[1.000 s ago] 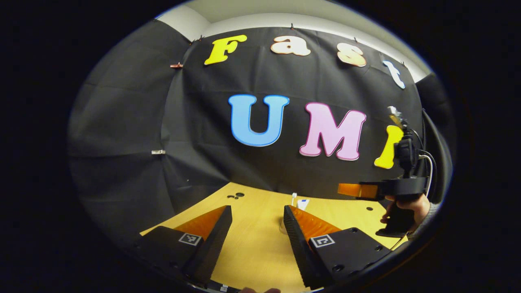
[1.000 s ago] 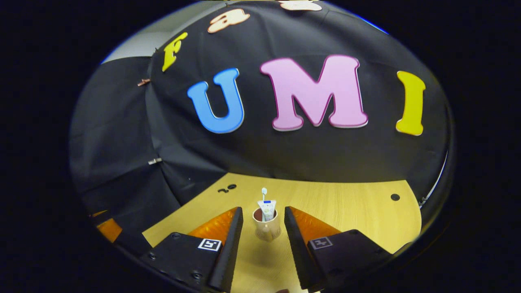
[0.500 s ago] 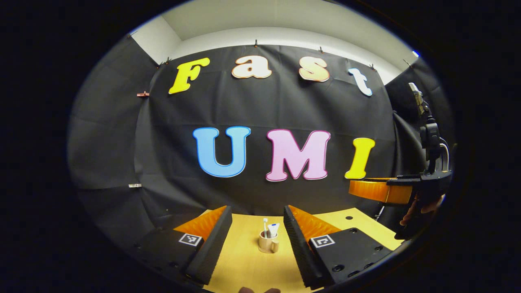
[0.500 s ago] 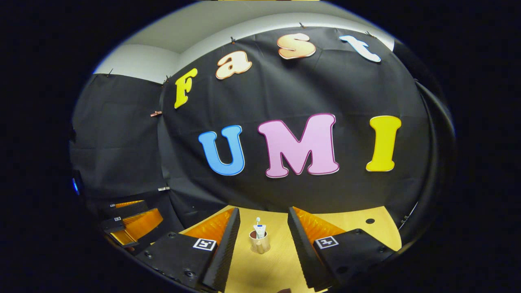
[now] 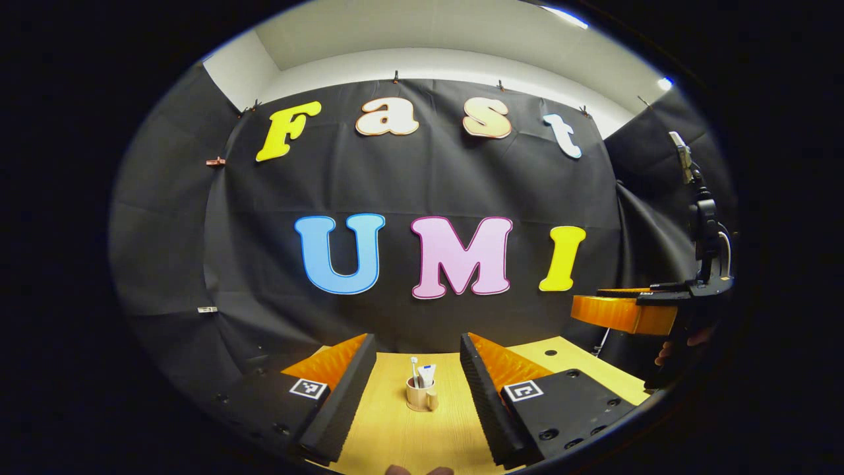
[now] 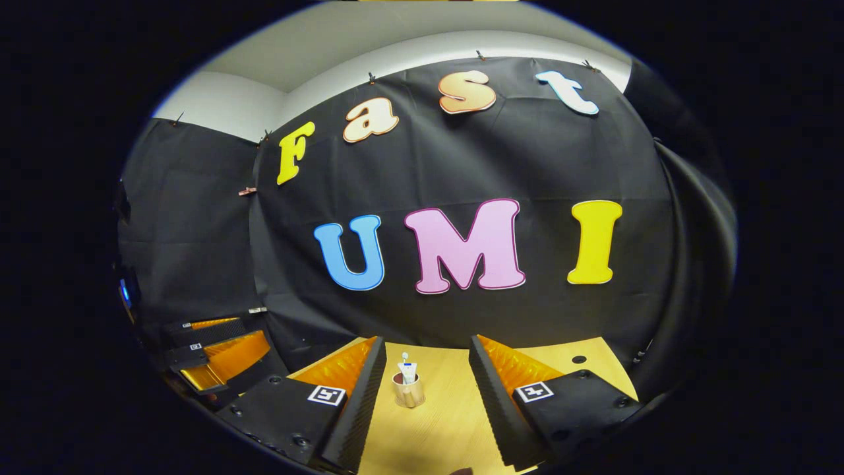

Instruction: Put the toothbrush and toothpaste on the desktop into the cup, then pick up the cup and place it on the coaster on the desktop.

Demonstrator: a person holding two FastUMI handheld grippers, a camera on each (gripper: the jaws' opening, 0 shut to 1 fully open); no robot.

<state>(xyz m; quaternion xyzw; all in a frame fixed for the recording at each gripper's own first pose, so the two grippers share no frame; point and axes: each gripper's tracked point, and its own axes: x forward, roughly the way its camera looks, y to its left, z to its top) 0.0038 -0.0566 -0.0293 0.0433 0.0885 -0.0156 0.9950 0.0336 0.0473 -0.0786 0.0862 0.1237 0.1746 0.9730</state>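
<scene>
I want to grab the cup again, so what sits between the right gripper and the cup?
Nothing visible does. In the right gripper view the cup stands on bare desktop beyond the open right gripper.

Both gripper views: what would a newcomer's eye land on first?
The cup, standing alone mid-desk with the toothbrush and toothpaste upright inside, framed between the open fingers of the left gripper. The right gripper view frames the same cup between the right gripper fingers. The right gripper also hangs in a hand at the right edge of the left gripper view.
</scene>
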